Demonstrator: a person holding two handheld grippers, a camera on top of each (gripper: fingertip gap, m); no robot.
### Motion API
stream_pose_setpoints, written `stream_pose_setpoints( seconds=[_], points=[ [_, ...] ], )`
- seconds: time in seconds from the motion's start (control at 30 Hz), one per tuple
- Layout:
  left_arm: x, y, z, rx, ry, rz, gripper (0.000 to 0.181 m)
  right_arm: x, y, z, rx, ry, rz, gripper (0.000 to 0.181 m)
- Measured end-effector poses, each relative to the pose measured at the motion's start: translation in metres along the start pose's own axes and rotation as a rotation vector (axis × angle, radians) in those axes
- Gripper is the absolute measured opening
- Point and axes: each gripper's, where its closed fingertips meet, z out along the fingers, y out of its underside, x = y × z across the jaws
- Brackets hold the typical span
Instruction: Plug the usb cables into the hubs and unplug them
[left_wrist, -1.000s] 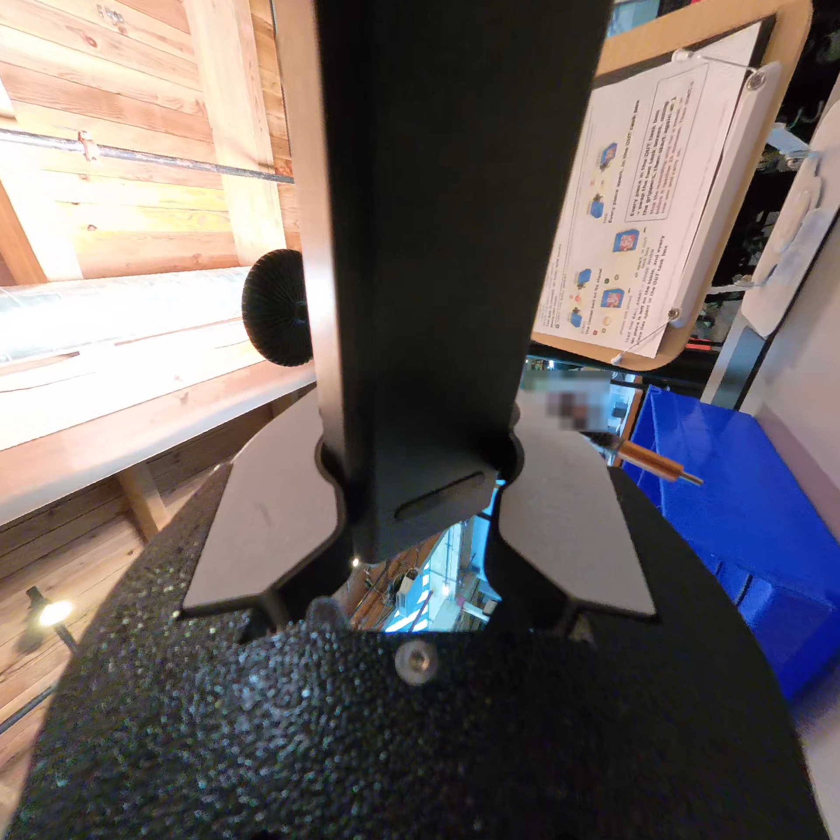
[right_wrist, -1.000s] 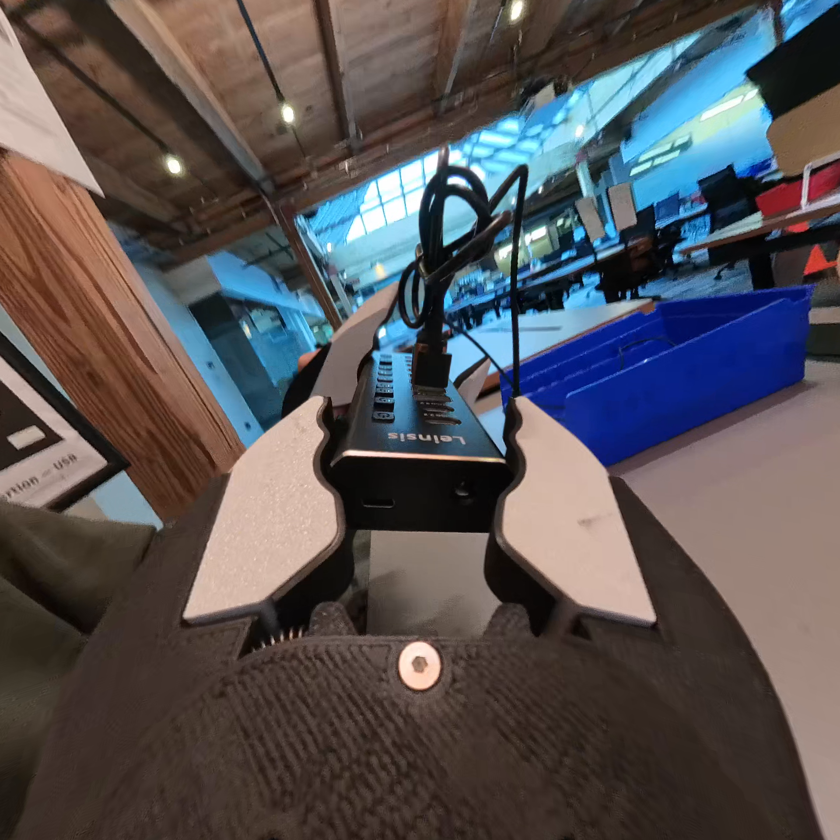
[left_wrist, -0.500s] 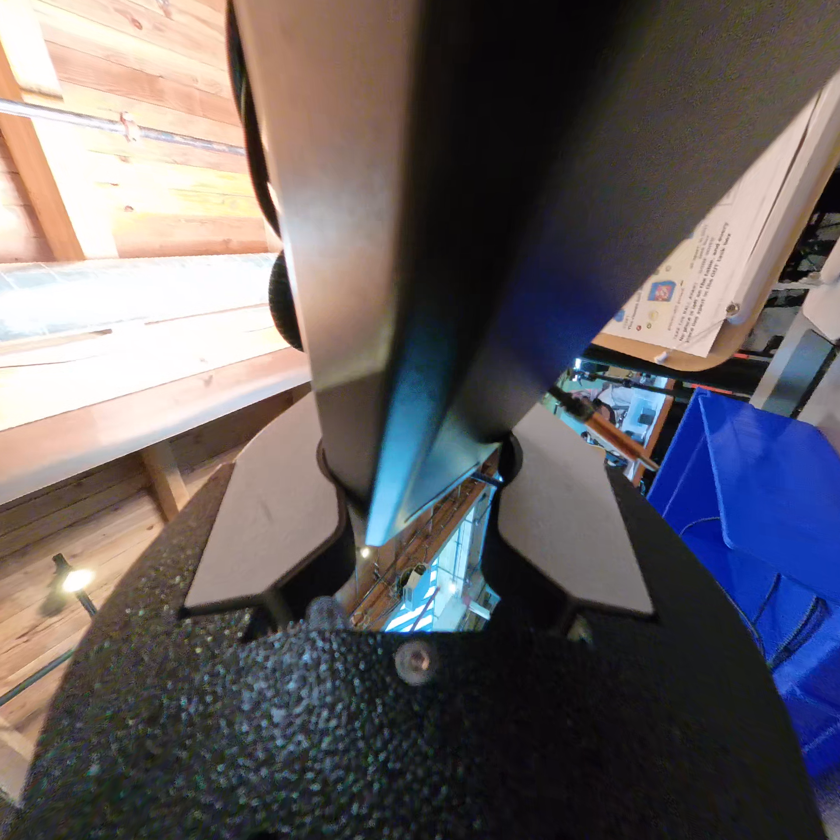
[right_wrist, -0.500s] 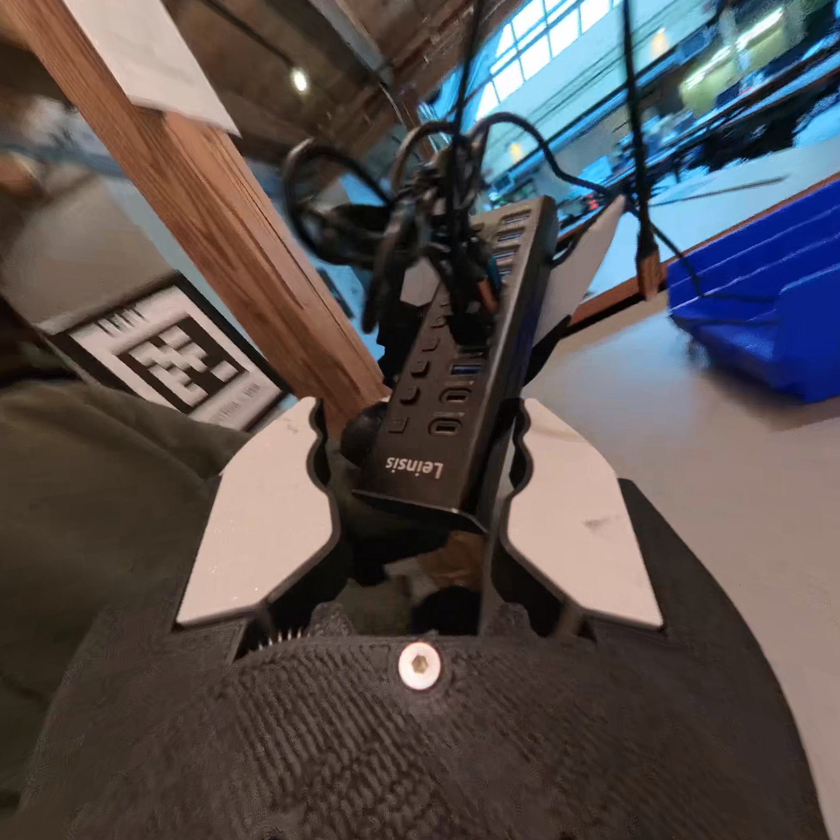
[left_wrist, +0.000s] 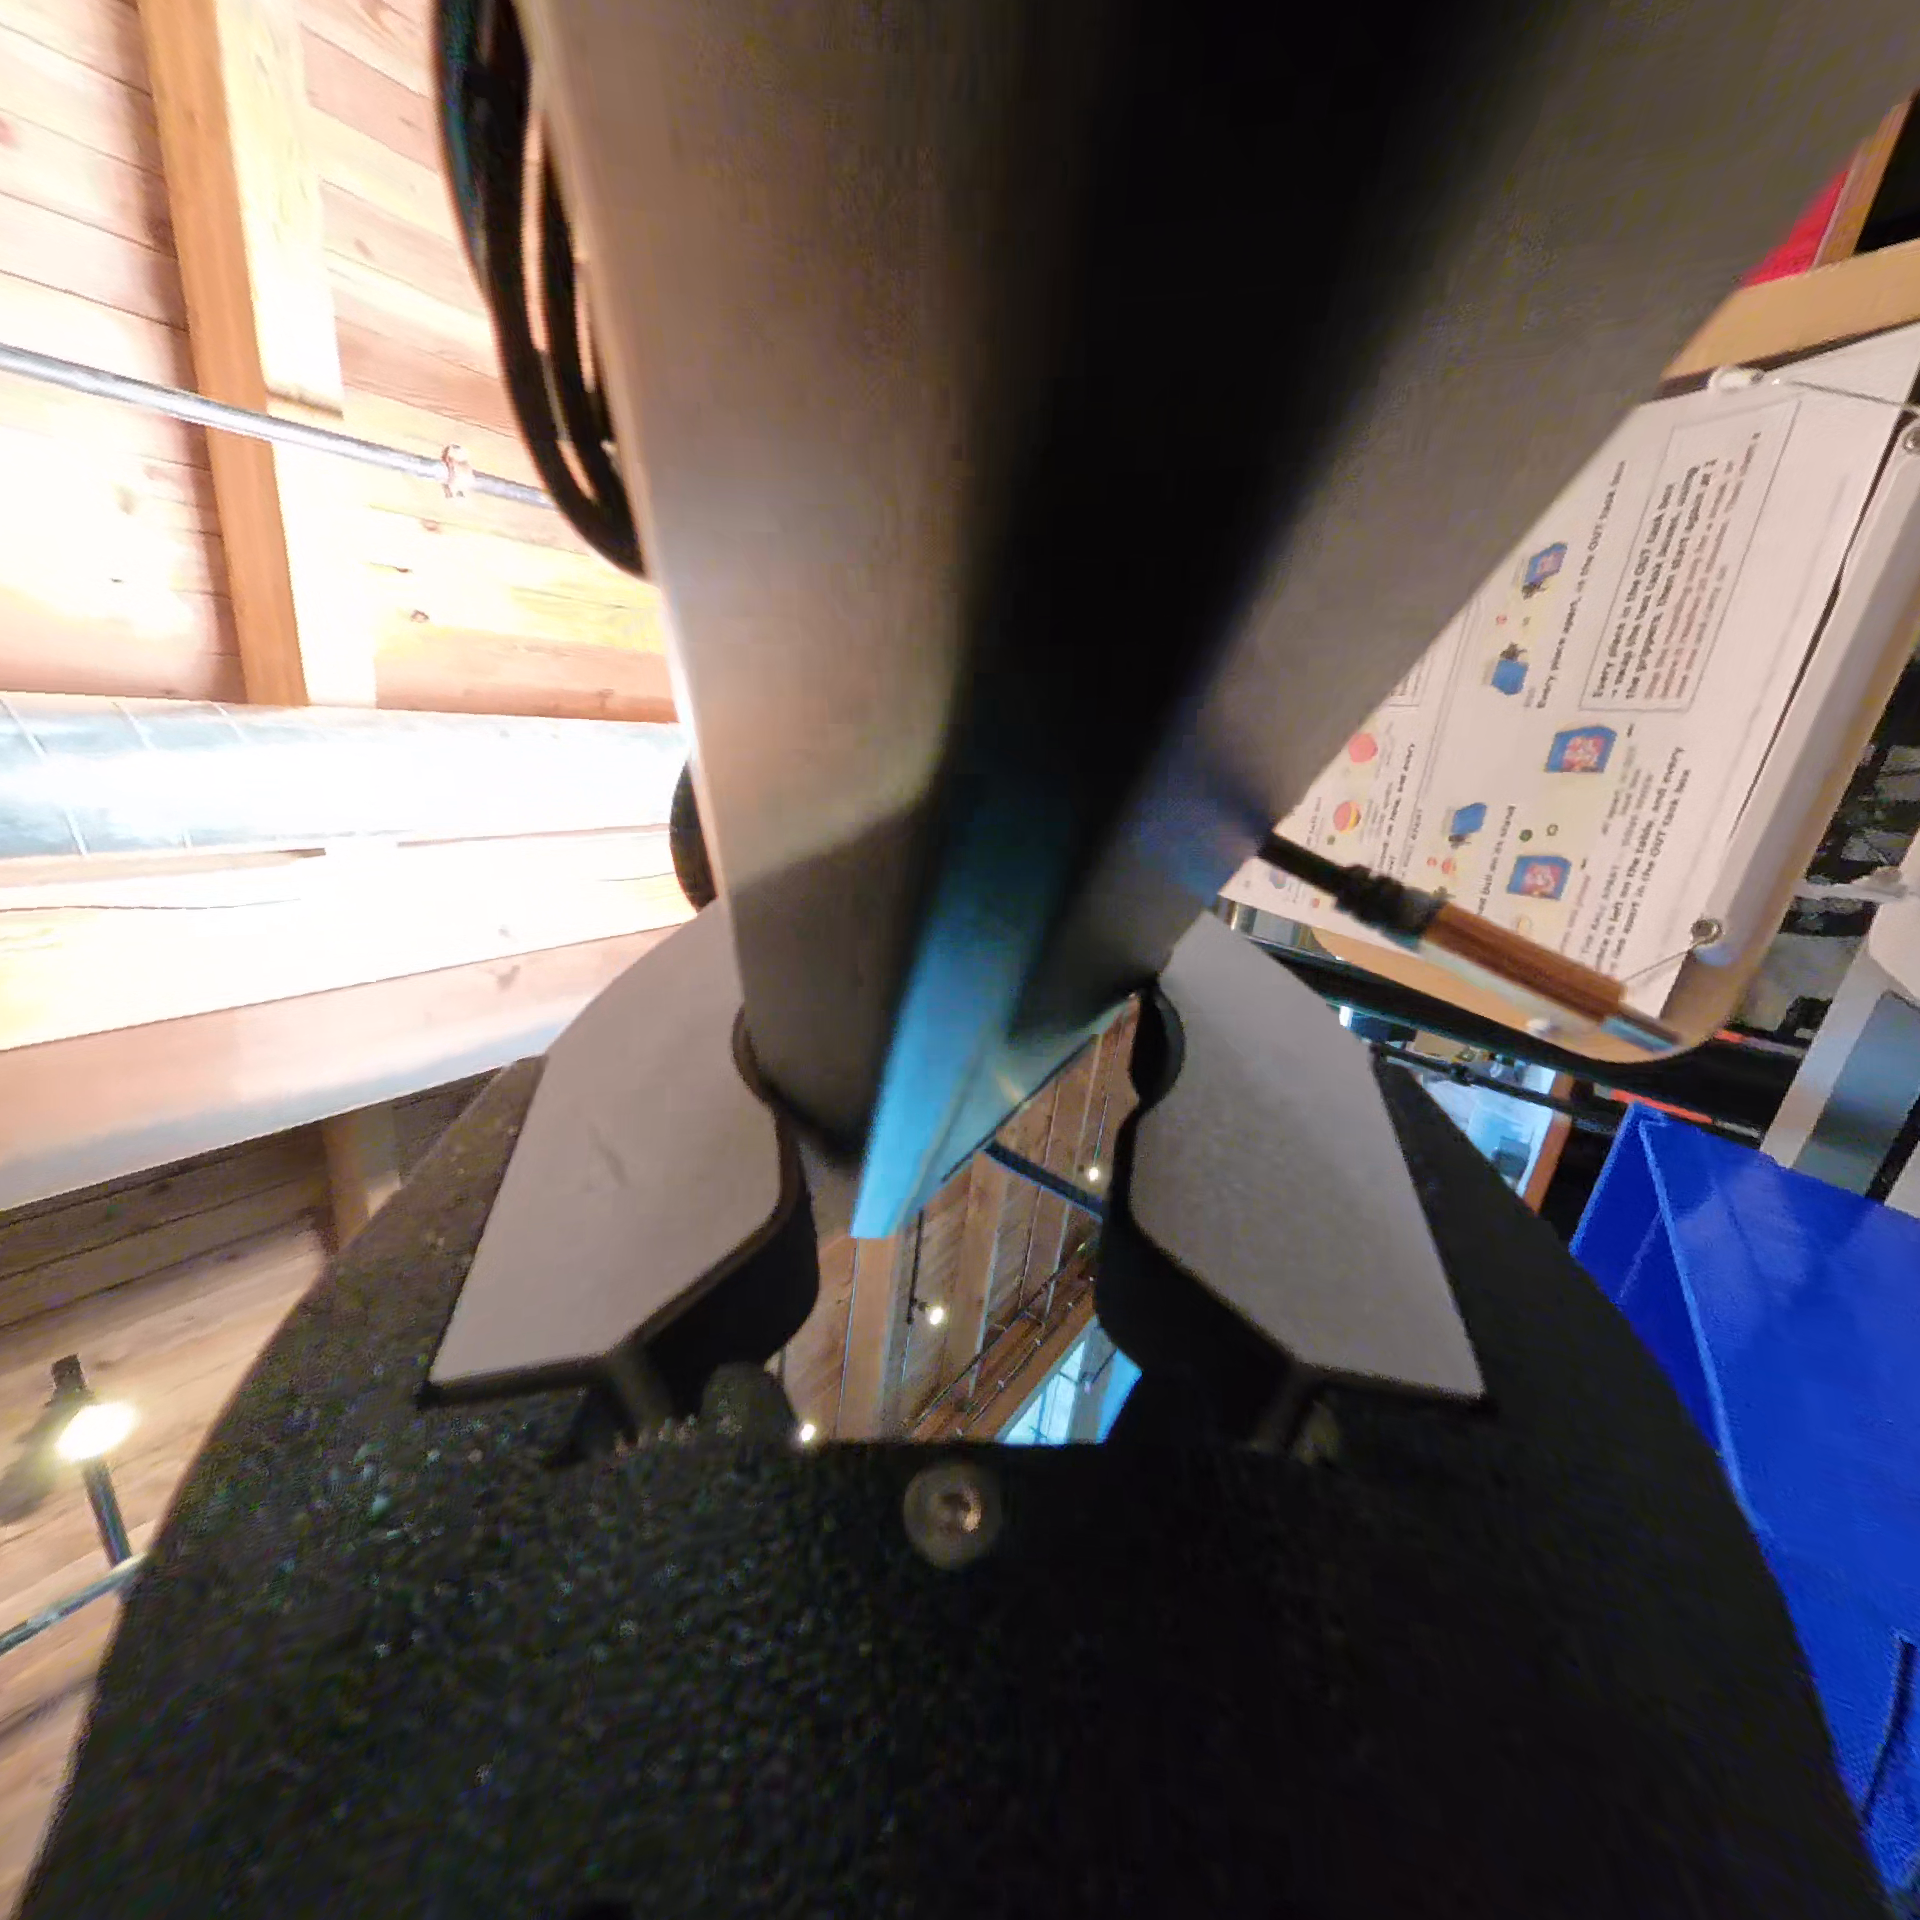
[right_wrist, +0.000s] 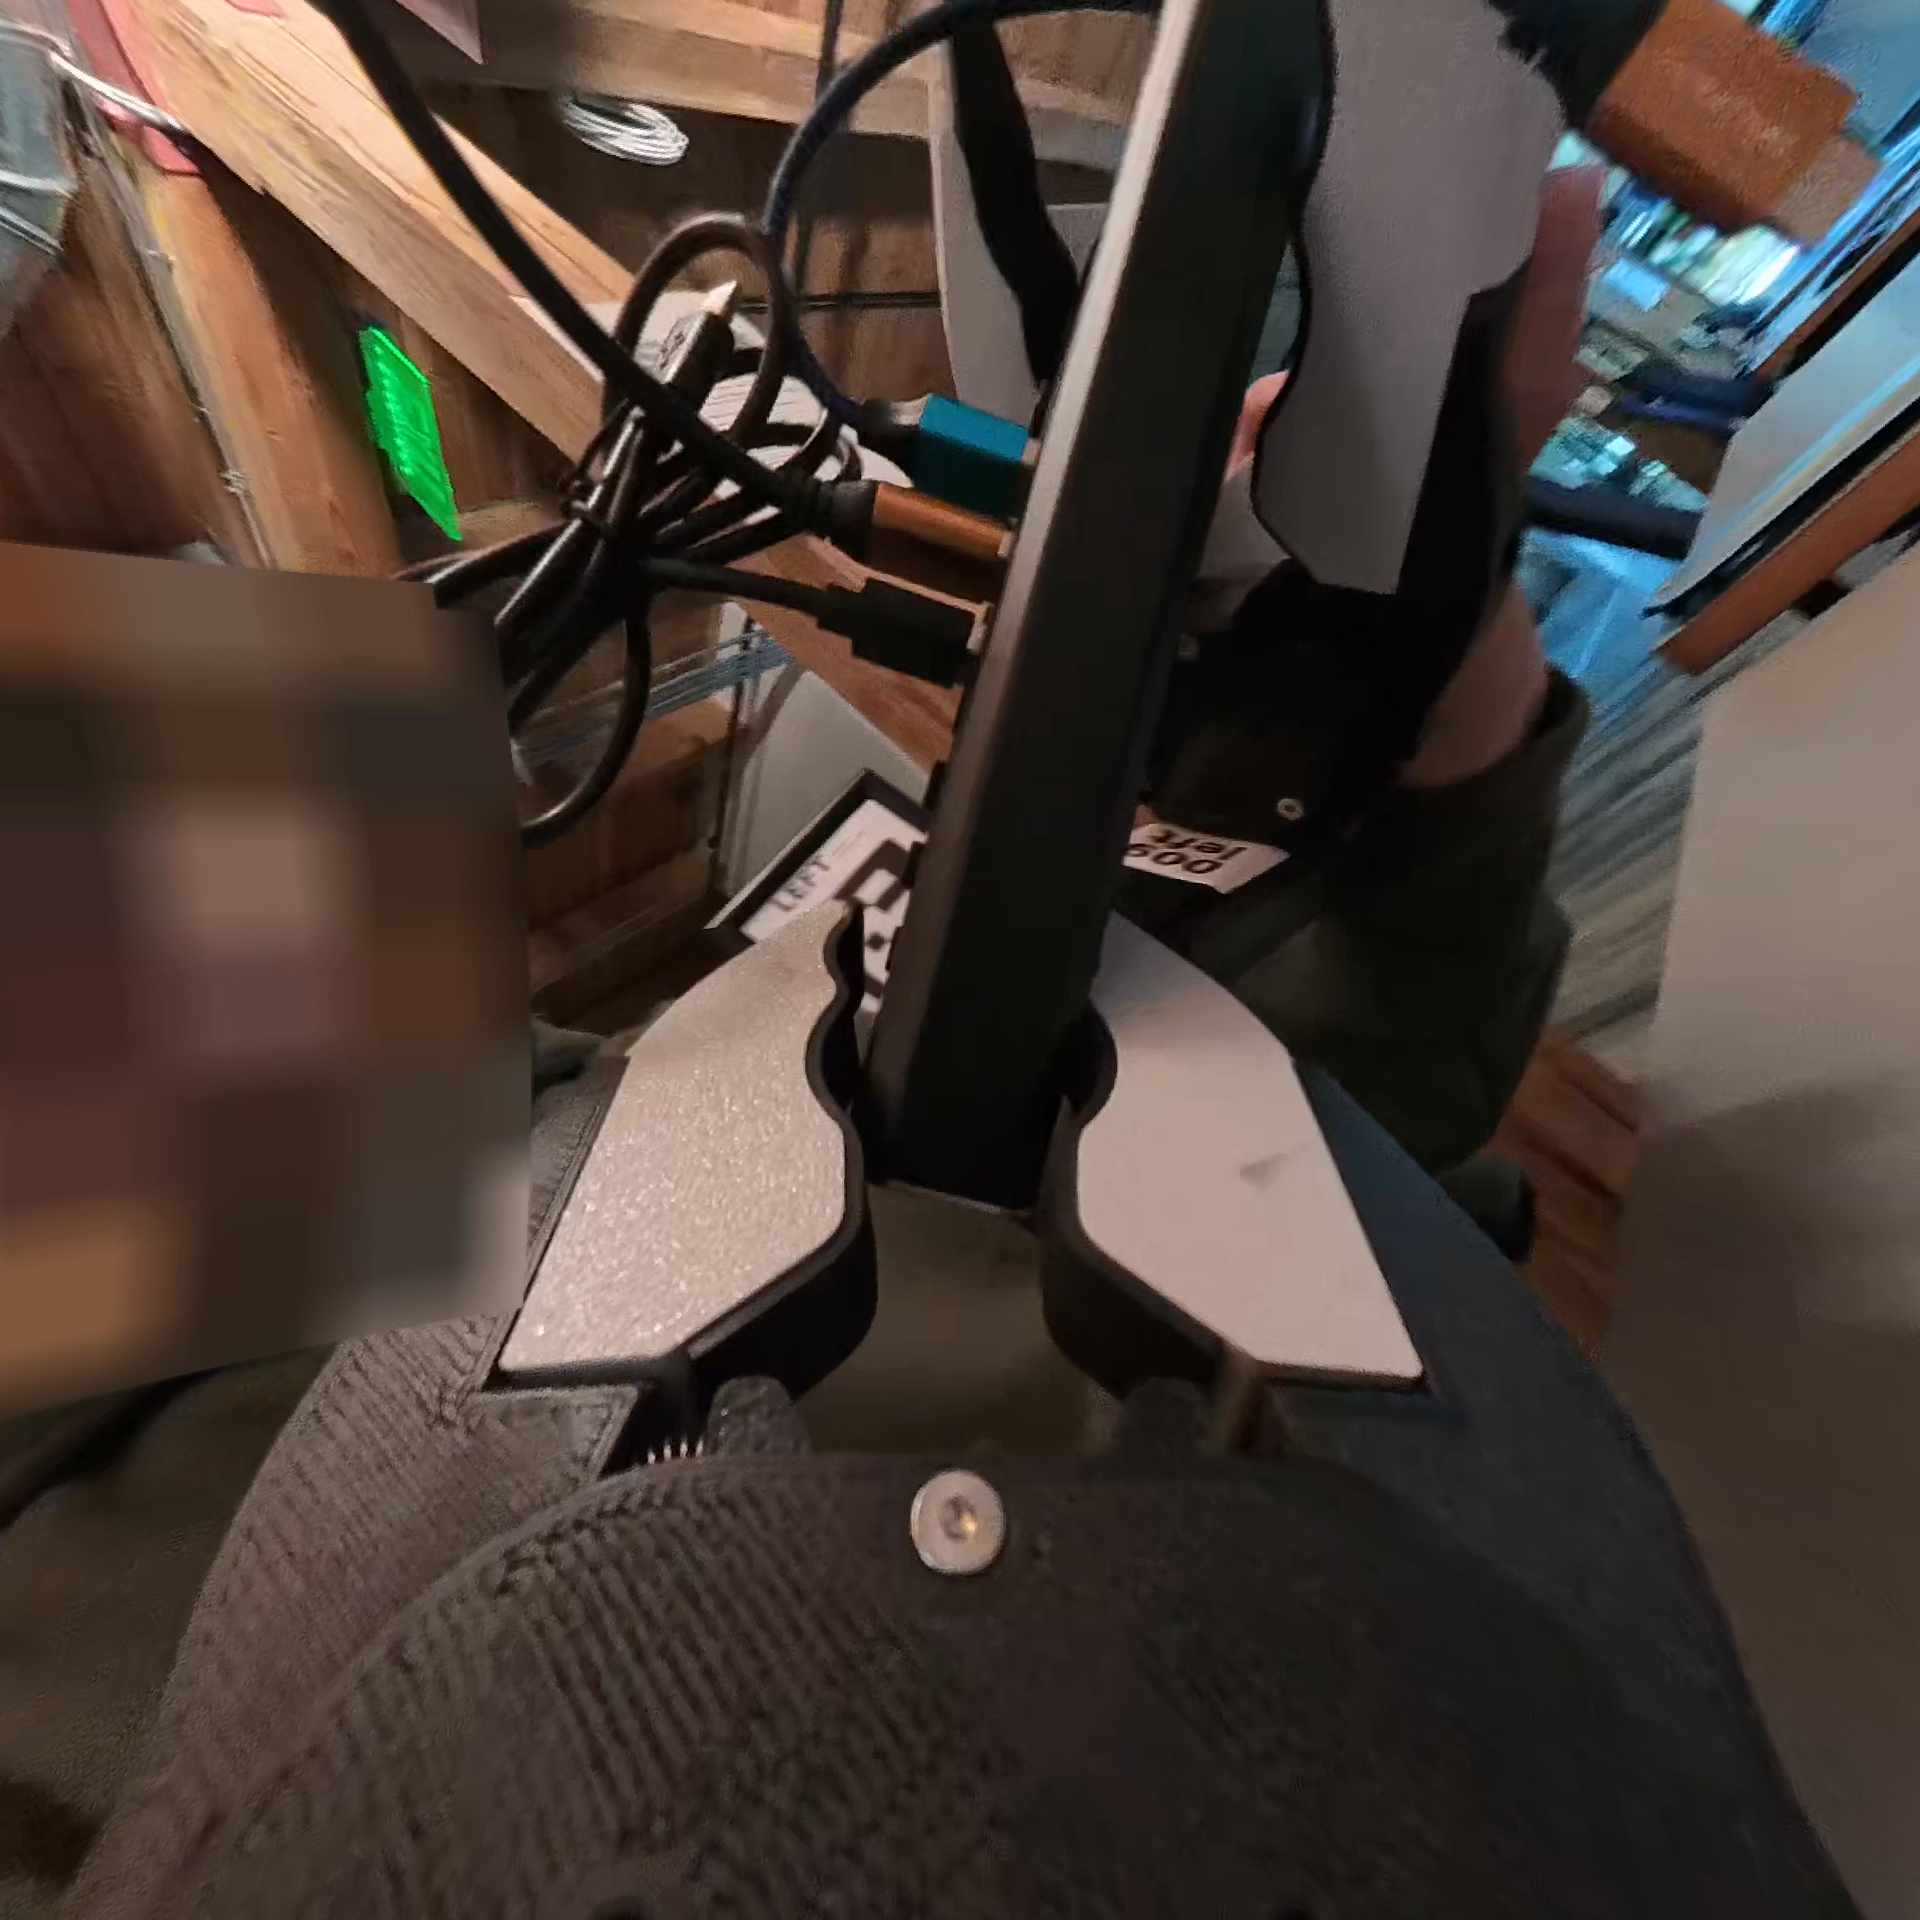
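One long black USB hub is held in the air at both ends. My left gripper (left_wrist: 951, 997) is shut on one end of the hub (left_wrist: 987, 520), which fills the upper left wrist view. My right gripper (right_wrist: 982, 1029) is shut on the other end of the hub (right_wrist: 1101, 582), seen edge-on. Several cables are plugged into its face on the left: a blue plug (right_wrist: 971, 457), a copper plug (right_wrist: 935, 520) and a black plug (right_wrist: 904, 634). A loose copper plug (left_wrist: 1507, 961) hangs beside the hub. The left gripper's white fingers (right_wrist: 1403, 312) show at the hub's far end.
A blue bin (left_wrist: 1787, 1351) sits at the right. A board with a printed sheet (left_wrist: 1621, 707) stands behind it. A wooden post (right_wrist: 343, 208) and a tangle of black cables (right_wrist: 623, 540) lie to the left. A person's hand (right_wrist: 1496, 665) holds the left gripper. One gripper's finger ends stand about 15 centimeters off the other's.
The hub has been turned and tilted while held by both grippers. The right wrist view has swung from the table and bin toward the wooden post. The plugged cables now stick out to the left.
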Motion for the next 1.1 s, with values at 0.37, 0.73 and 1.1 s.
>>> stream_pose_setpoints(
  seconds=[0.37,0.73,1.1],
  points=[
    [0.025,0.019,-0.014,-0.014,0.11,0.098,0.05,0.04,-0.014,-0.024,0.008,0.329,-0.187,0.032],
    [0.032,0.138,-0.06,-0.484,0.237,-0.505,0.055,-0.033,-0.079,-0.081,0.204,0.426,-0.45,0.031],
    [0.151,0.279,-0.155,-1.21,0.546,-1.863,0.066,-0.07,-0.084,-0.088,0.171,0.503,-0.575,0.031]
  ],
)
